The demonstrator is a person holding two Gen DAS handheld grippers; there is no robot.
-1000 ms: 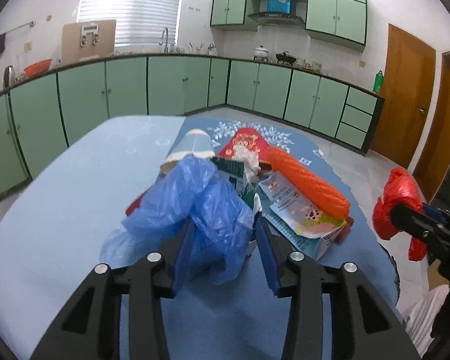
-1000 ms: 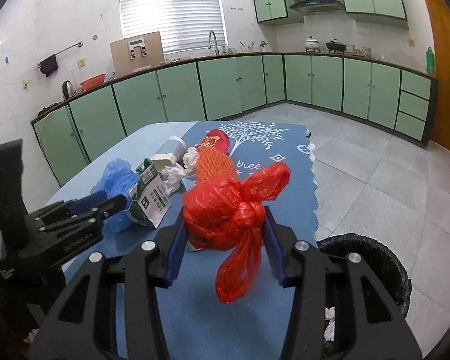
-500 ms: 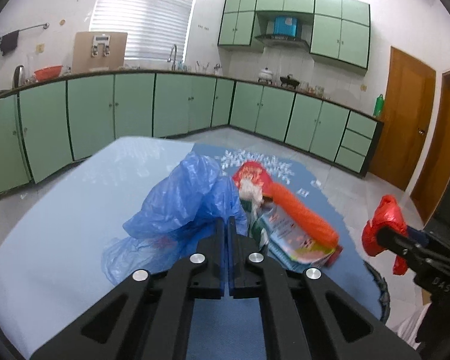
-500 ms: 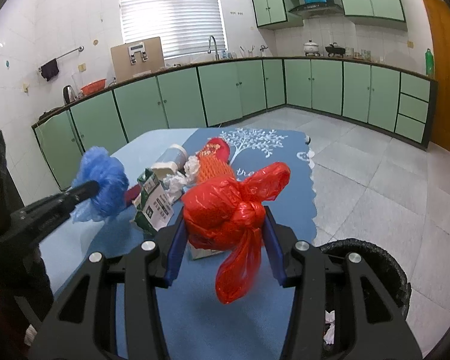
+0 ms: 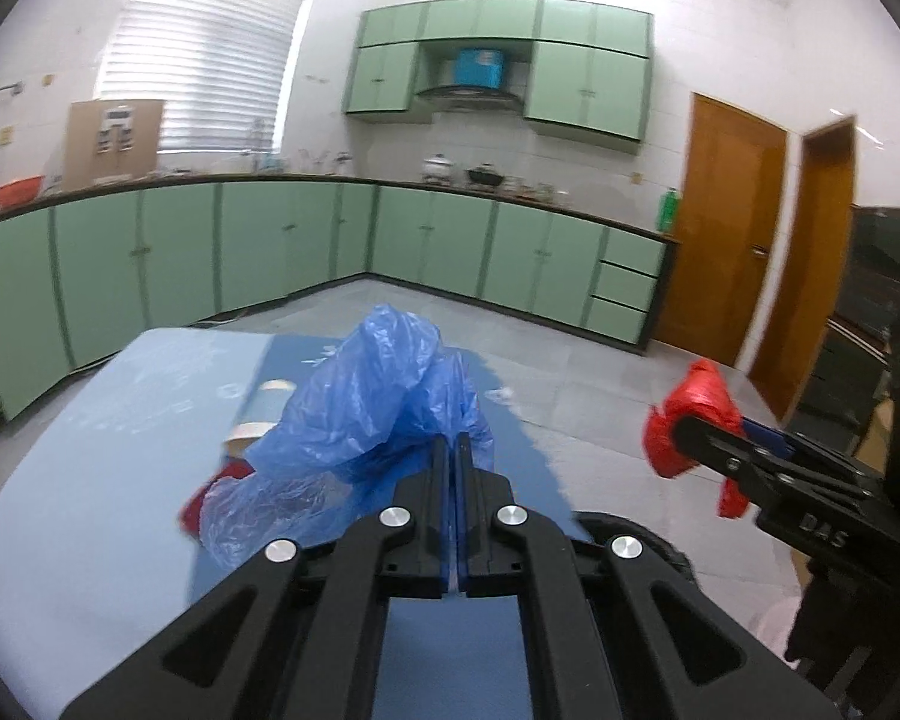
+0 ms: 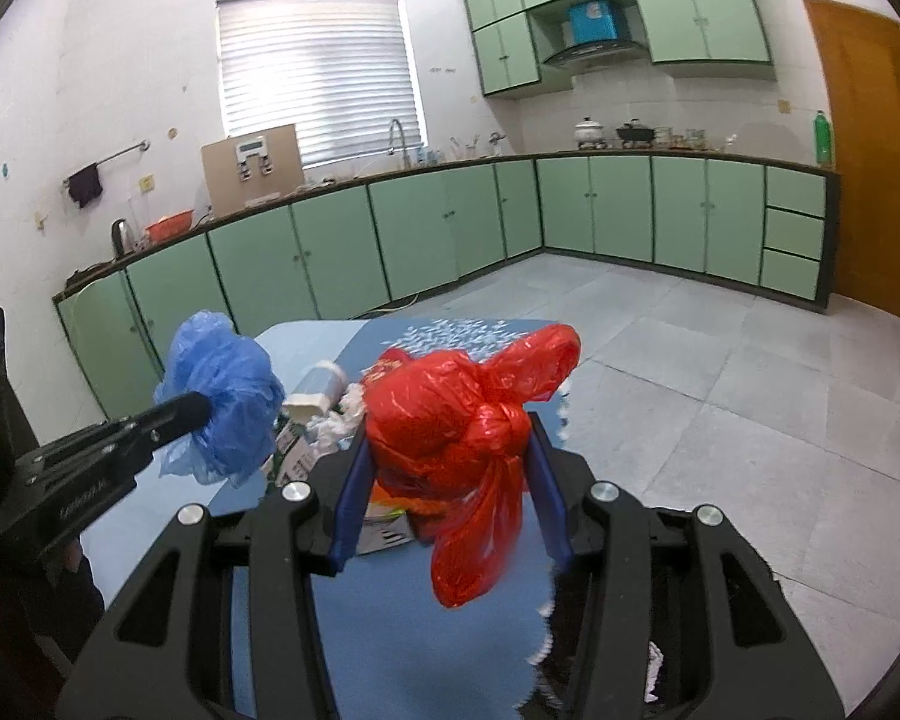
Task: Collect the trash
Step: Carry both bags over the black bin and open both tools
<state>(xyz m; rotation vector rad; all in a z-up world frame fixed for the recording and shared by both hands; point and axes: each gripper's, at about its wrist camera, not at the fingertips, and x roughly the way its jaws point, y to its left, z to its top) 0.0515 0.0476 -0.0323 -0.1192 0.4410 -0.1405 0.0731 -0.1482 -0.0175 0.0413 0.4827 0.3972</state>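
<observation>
The left hand-held gripper (image 5: 453,450) is clamped on a thin fold of the blue bag (image 5: 384,396), its jaws all but together; the bag hangs off the worktop (image 5: 78,480). The right hand-held gripper (image 6: 447,450) is clamped on the knotted red bag (image 6: 468,420), jaws part-way apart around its bulk, above the worktop edge. The bin (image 5: 630,534) sits just below, at the worktop's near corner.

Risks: you hold only film, so the blue bag may slip or tear if you swing it. Its loose tail can drag the carton (image 6: 294,456) or cup (image 6: 321,384) off the pile. The red bag's tail may catch a finger on release.

Compared with a second ago, the left jaws were apart around the blue bag lying on the pile; they have closed and lifted it. Both bags now sit higher, nearer the bin.
</observation>
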